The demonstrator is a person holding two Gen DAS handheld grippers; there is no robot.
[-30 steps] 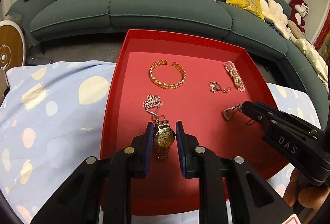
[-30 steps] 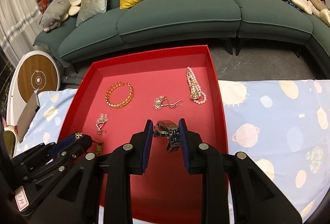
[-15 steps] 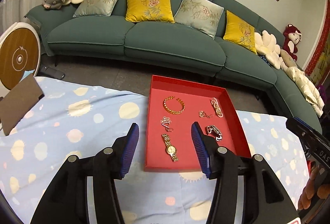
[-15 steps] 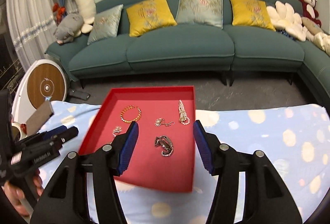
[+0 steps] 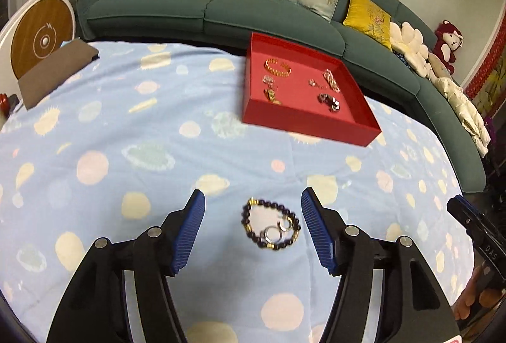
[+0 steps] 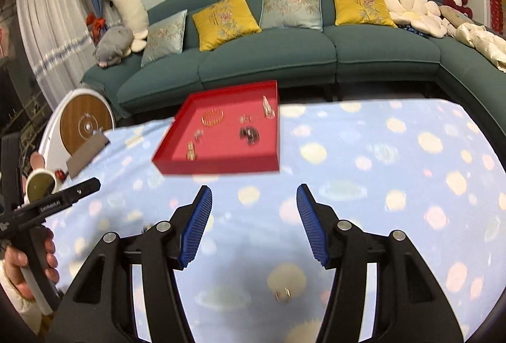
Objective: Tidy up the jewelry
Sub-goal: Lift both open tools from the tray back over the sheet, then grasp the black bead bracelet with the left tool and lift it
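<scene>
While both tongs, left (image 5: 253, 229) still opening and right (image 6: 254, 221) wide, hold nothing, grabbing the bracelet (image 5: 271, 227) could knock the rings (image 5: 278, 229) off it.

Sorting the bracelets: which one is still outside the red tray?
The dark beaded bracelet with gold spacers, lying on the blue spotted cloth; the gold bangle and pearl bracelet lie inside.

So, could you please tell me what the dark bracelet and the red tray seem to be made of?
The dark beaded bracelet looks like glossy black stone or glass beads with gold-coloured spacers. The shallow red tray looks like matt card or wood with a fabric-like lining; I cannot tell which.
</scene>
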